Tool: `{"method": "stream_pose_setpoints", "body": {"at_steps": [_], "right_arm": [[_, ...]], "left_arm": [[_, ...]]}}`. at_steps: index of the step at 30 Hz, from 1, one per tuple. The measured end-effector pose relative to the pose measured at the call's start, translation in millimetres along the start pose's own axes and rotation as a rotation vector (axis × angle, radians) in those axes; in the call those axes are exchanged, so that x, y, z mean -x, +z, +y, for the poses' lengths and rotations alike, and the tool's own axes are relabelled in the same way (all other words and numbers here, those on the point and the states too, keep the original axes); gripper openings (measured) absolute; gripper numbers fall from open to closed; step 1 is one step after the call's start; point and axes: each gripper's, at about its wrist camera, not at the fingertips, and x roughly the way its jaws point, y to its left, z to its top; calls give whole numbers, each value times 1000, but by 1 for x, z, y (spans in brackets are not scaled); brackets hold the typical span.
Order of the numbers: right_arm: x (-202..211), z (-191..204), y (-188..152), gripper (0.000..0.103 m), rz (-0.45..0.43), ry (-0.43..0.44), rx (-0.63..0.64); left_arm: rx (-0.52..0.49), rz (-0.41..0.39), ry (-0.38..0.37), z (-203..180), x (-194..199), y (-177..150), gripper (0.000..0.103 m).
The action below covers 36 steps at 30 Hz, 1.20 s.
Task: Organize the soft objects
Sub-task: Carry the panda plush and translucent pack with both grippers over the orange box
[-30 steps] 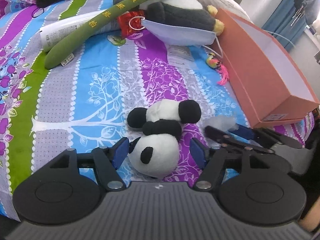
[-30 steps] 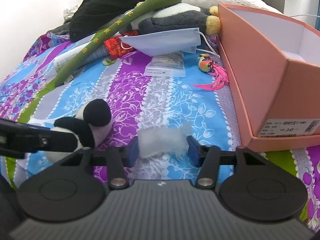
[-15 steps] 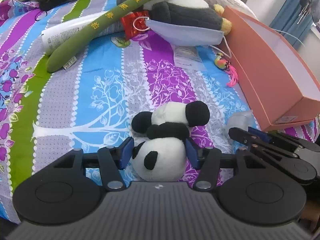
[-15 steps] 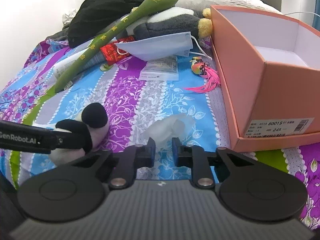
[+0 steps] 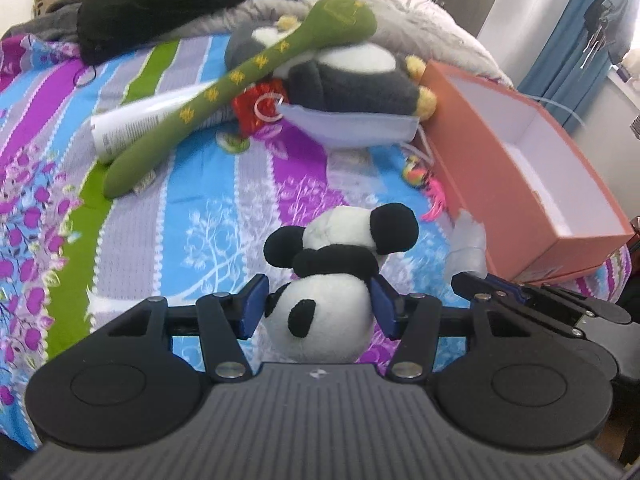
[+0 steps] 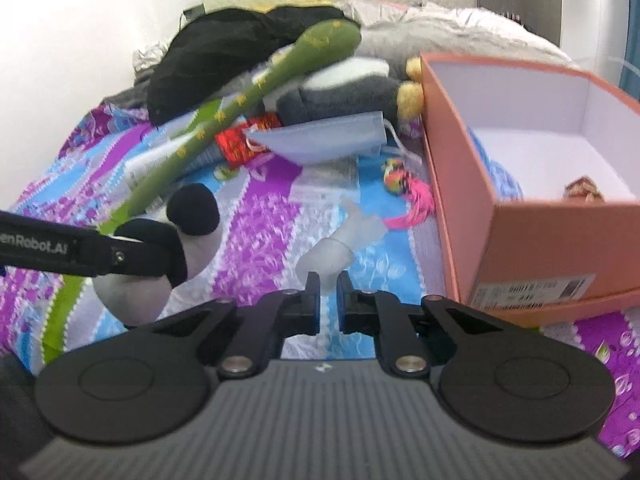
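My left gripper (image 5: 318, 306) is shut on the head of a small panda plush (image 5: 336, 276) and holds it above the patterned bedspread (image 5: 224, 224). The panda also shows at the left of the right wrist view (image 6: 160, 256). My right gripper (image 6: 328, 300) is shut on a soft translucent white piece (image 6: 340, 244), also lifted; that piece shows in the left wrist view (image 5: 468, 248). An open orange box (image 6: 472, 184) with a white inside stands to the right, in both views (image 5: 520, 184).
At the back of the bed lie a long green plush (image 5: 240, 92), a grey penguin plush (image 5: 348, 76), a face mask (image 5: 352, 128), a white tube (image 5: 132, 124), a red packet (image 5: 256, 108) and black clothing (image 5: 172, 4). A colourful feathered toy (image 6: 404, 188) lies beside the box.
Both grippers have risen from the bed with their loads. The left closed on the panda, the right closed on the white piece, and both moved nearer the box.
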Motion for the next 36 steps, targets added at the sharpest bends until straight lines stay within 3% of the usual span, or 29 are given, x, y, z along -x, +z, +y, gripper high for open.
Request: {"method": "stream_pose_setpoints", "body": {"at_steps": [12,17,22,27,36], "right_arm": [[73,-7,75,12,-211,-7,16],[98,-22,107,12,-314,-57,22],[115,-45,132,12,-363,-131,27],[110,-84,144,12,-330,-196,-8],[76,-152,127,13,-144,-265,-119]], "left_arm": [[-48,-137,-78,-41,50,61,61],[-71,-194,-117,-70,60,91,61],[-99,-214,-154,-105,56,118,61],[-130,-179,-185,-143,34,134,61],[-177,-7,-201,-201,-36,145,61]]}}
